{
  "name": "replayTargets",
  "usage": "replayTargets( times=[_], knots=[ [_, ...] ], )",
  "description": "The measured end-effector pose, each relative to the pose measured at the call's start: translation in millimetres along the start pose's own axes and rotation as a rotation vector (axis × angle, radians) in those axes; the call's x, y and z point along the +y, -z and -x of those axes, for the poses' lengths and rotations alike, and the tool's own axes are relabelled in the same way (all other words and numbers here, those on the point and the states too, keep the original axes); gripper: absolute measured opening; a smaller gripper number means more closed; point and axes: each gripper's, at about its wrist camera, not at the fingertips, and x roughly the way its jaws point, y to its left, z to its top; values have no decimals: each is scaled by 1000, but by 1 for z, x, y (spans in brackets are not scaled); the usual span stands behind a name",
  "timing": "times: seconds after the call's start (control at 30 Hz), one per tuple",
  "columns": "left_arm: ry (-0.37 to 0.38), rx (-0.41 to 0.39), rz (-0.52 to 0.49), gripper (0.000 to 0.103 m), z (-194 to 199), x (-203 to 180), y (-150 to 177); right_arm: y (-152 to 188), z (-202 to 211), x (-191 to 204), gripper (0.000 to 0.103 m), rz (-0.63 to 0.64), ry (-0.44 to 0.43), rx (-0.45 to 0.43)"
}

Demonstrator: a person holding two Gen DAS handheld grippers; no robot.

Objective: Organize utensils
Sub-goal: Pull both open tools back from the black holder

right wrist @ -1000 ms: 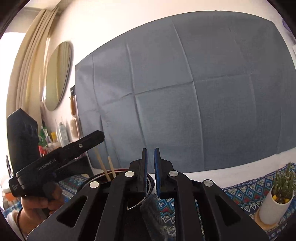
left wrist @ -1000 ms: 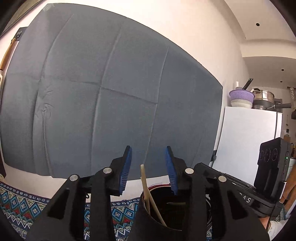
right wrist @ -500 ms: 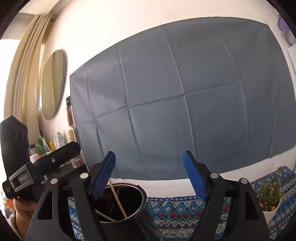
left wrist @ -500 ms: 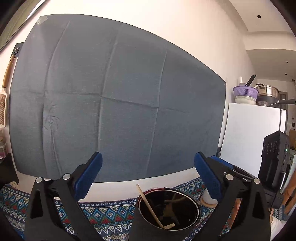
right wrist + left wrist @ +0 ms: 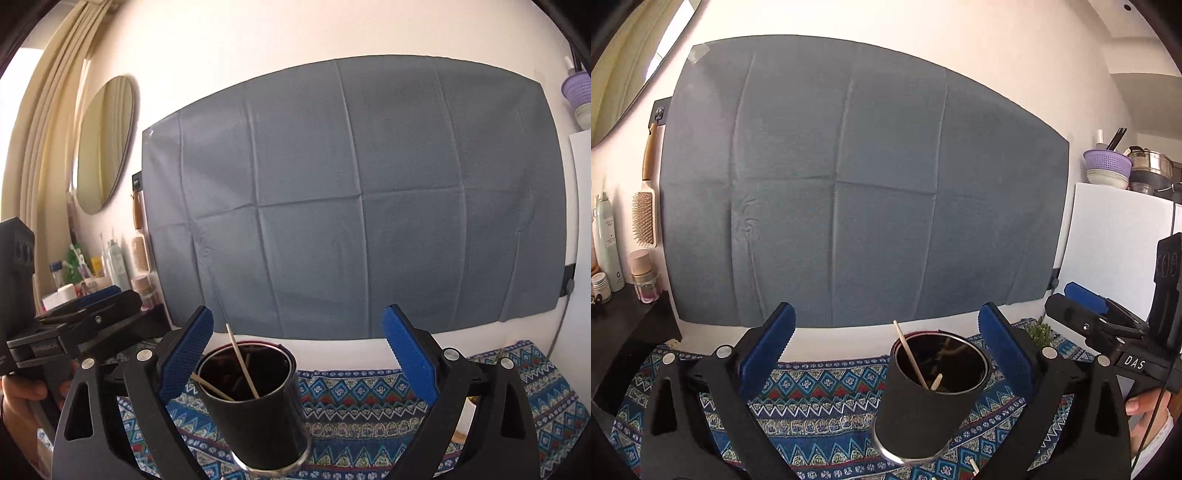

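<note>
left wrist view: your left gripper [image 5: 886,343] stands wide open with nothing between its blue pads [image 5: 768,341]. its jaws have just been opening. the black cup [image 5: 929,400] sits just ahead and a little right of centre on the patterned cloth [image 5: 812,391], clear of both pads. your right gripper [image 5: 297,349] has also just been spreading and now gapes empty, with the same cup low between its jaws near the left pad; whether it touches that pad you cannot tell.

inside the cup two pale wooden sticks [image 5: 242,363] lean against the wall, one reaching above the rim, one lying lower. the rest of the inside is too dark to read.

so these two sticks look delivered and let go. one more pale tip [image 5: 973,465] shows on the cloth by the cup's base, which may be left to collect.
</note>
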Motion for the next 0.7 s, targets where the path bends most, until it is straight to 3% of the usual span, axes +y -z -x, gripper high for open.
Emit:
replayTargets(
  times=[0.33, 0.7],
  knots=[
    [-84, 191, -27, 97, 19, -7, 31, 28, 21, 10, 89, 26, 71, 161],
    [-71, 350, -46, 97, 21, -15, 76, 71, 33, 10, 90, 49, 105, 346]
  ],
)
